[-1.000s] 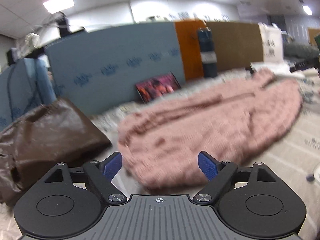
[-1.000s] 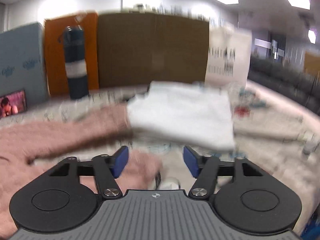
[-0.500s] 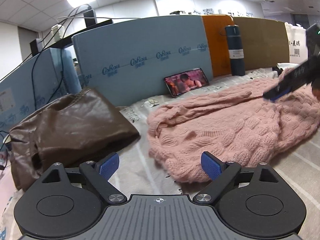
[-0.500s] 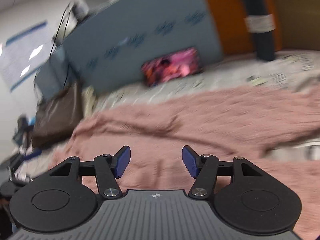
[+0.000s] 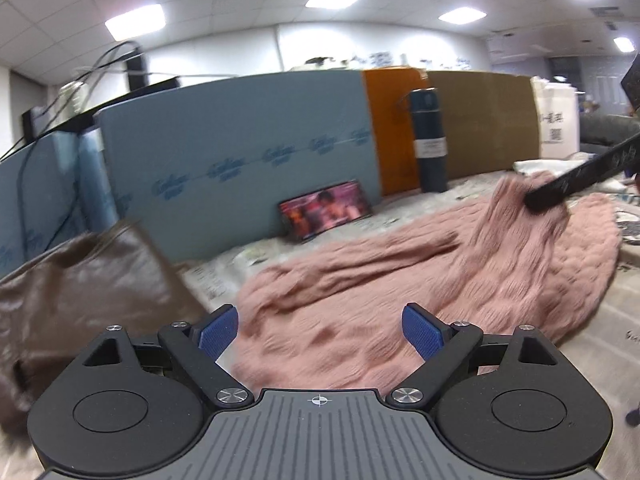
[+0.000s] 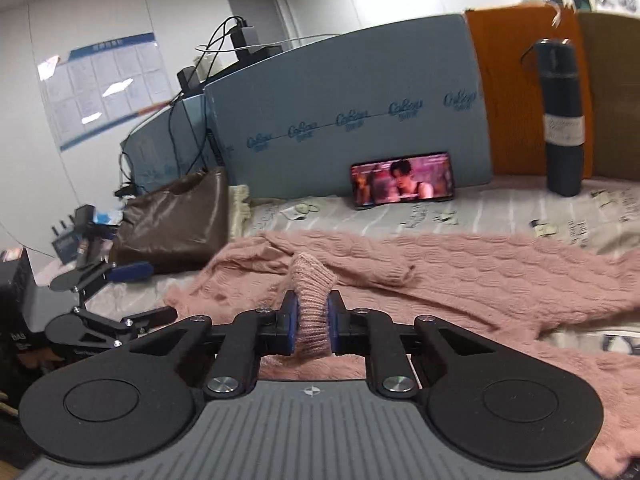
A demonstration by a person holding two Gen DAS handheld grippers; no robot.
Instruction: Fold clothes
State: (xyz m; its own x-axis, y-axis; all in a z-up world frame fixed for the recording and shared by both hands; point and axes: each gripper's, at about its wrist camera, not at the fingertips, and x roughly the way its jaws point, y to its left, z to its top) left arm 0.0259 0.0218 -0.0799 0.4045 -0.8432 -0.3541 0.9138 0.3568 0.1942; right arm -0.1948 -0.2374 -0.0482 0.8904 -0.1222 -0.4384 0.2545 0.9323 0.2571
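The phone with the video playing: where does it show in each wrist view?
Left wrist: the phone sits at centre, leaning on the blue board, beyond the pink sweater.
Right wrist: the phone is right of centre, upper half, against the same board.
Shared landmark: the dark blue bottle, to the phone's right.

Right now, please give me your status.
Right gripper just closed on pink sweater cuff. Left gripper open, empty. Brown bag beside sweater.
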